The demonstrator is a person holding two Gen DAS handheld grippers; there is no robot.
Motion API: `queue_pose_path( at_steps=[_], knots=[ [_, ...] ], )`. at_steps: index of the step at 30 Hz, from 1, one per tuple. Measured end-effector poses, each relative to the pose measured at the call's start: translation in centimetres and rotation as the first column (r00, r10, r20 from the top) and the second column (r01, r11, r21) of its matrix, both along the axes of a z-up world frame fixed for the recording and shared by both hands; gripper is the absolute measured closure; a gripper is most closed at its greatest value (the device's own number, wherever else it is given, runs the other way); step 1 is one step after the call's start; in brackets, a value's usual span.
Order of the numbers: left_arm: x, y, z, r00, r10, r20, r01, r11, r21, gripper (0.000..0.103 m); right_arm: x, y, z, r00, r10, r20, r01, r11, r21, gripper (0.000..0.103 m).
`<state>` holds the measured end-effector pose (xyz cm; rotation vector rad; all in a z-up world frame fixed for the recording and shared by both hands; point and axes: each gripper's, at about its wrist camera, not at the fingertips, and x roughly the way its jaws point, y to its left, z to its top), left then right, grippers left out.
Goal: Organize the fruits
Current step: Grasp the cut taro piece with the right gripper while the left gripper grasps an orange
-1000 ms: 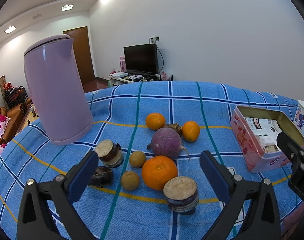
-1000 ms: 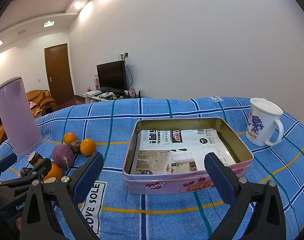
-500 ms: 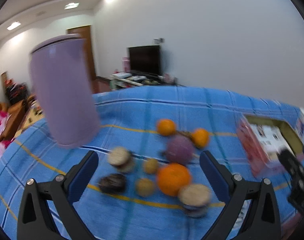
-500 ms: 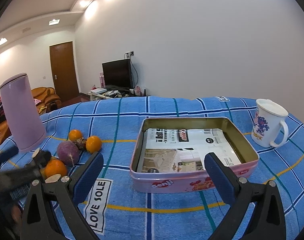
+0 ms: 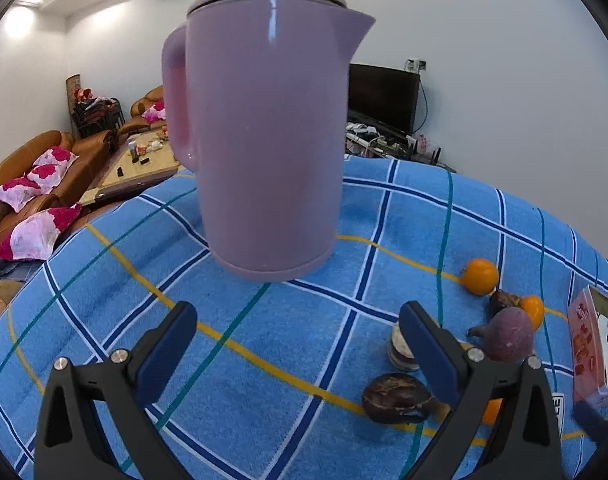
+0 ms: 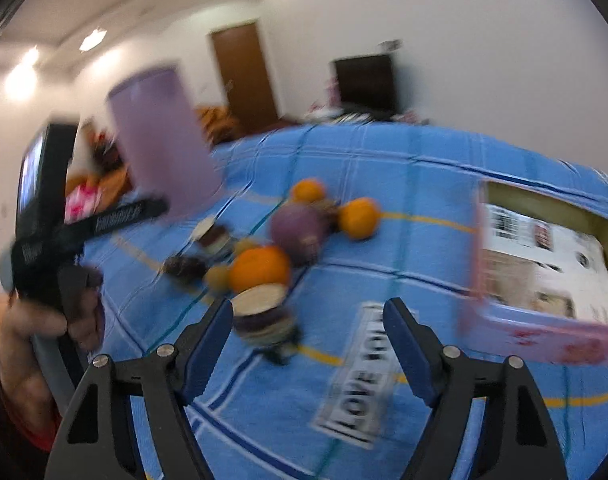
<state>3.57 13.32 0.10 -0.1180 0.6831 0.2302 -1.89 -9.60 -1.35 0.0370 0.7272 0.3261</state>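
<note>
Both hand-held grippers spread and empty, right hand-held gripper (image 6: 307, 334) narrowing, above fruits (image 6: 260, 268)

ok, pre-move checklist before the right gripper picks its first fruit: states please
1. Right gripper empty: ok, jaws have just been closing, nothing between them.
2. Left gripper clear of the fruit: ok, jaws open, facing the purple kettle.
3. Cut purple piece lined up: not ok, it sits off the left finger.
4. Pink tin free for fruit: ok, only printed paper inside.
5. Right wrist view sharp: not ok, blurred.
6. Large orange unobstructed: cannot tell.
</note>
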Motion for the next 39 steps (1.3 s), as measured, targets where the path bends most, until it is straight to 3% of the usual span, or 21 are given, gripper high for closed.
queue_pose_path(
  at_steps=[3, 4, 5, 7, 10, 13, 16, 18, 21, 23, 25, 27, 31, 34, 36, 39],
  knots=[
    [0.1, -0.7, 0.0, 1.0, -0.03, 0.005, 0.03, 0.999, 0.041, 0.0, 1.2, 3.2, -1.1, 0.996, 0.045, -0.072, -0.051, 0.996, -0.078, 0.025],
    [0.5, -0.7, 0.1, 0.999, -0.033, 0.005, 0.032, 0.998, 0.045, 0.0, 1.8, 3.9, -1.6, 0.994, 0.054, -0.097, -0.064, 0.994, -0.093, 0.032],
    [0.6, -0.7, 0.1, 0.999, -0.036, 0.006, 0.036, 0.998, 0.047, 0.0, 2.2, 4.4, -1.9, 0.992, 0.058, -0.116, -0.07, 0.992, -0.106, 0.047],
    [0.8, -0.6, 0.1, 0.999, -0.048, 0.0, 0.048, 0.998, 0.032, 0.0, 2.6, 5.1, -2.7, 0.988, 0.048, -0.149, -0.07, 0.987, -0.146, 0.056],
    [0.8, -0.9, 0.2, 0.997, -0.08, -0.003, 0.08, 0.997, 0.002, 0.001, 2.4, 4.6, -2.9, 0.988, 0.06, -0.143, -0.077, 0.99, -0.115, 0.057],
    [0.2, -2.1, 0.7, 0.983, -0.184, 0.026, 0.184, 0.983, -0.02, 0.005, 1.9, 3.0, -2.7, 0.993, 0.032, -0.11, -0.039, 0.997, -0.061, 0.06],
    [-0.1, -4.1, 0.9, 0.941, -0.336, 0.044, 0.338, 0.94, -0.051, 0.013, 0.9, 1.0, -1.3, 0.999, -0.032, -0.023, 0.03, 0.996, -0.079, 0.06],
    [-0.5, -5.7, 1.0, 0.9, -0.434, 0.048, 0.436, 0.899, -0.046, 0.017, 0.6, -0.4, -0.4, 0.996, -0.081, 0.03, 0.084, 0.993, -0.079, 0.06],
    [-1.1, -8.0, 0.8, 0.839, -0.544, 0.031, 0.544, 0.838, -0.045, 0.018, -0.1, -3.9, 1.0, 0.98, -0.174, 0.093, 0.178, 0.984, -0.031, 0.06],
    [-1.3, -9.5, 0.4, 0.812, -0.584, 0.01, 0.584, 0.811, -0.026, 0.019, -0.6, -5.8, 1.7, 0.962, -0.237, 0.138, 0.241, 0.97, -0.018, 0.06],
    [-1.4, -10.9, -0.1, 0.795, -0.606, -0.017, 0.606, 0.795, 0.004, 0.025, -0.3, -7.3, 2.3, 0.946, -0.279, 0.166, 0.283, 0.959, -0.002, 0.06],
    [-1.0, -11.9, -0.9, 0.782, -0.619, -0.068, 0.621, 0.784, 0.01, 0.043, -0.5, -8.3, 2.8, 0.937, -0.305, 0.169, 0.306, 0.952, 0.023, 0.06],
    [-0.9, -13.0, -1.8, 0.794, -0.598, -0.111, 0.606, 0.791, 0.079, 0.048, -0.7, -9.3, 2.9, 0.932, -0.326, 0.158, 0.319, 0.945, 0.07, 0.06],
    [-0.3, -12.5, -2.1, 0.796, -0.591, -0.129, 0.599, 0.8, 0.033, 0.05, -0.8, -8.8, 2.9, 0.934, -0.319, 0.16, 0.314, 0.948, 0.059, 0.06],
    [0.2, -12.2, -2.4, 0.784, -0.605, -0.139, 0.61, 0.792, -0.008, 0.052, -0.9, -8.6, 2.5, 0.936, -0.316, 0.152, 0.31, 0.949, 0.062, 0.06],
    [0.2, -11.9, -2.4, 0.782, -0.607, -0.139, 0.612, 0.791, -0.014, 0.052, -1.3, -9.0, 2.6, 0.94, -0.315, 0.132, 0.307, 0.949, 0.073, 0.06]
  ],
)
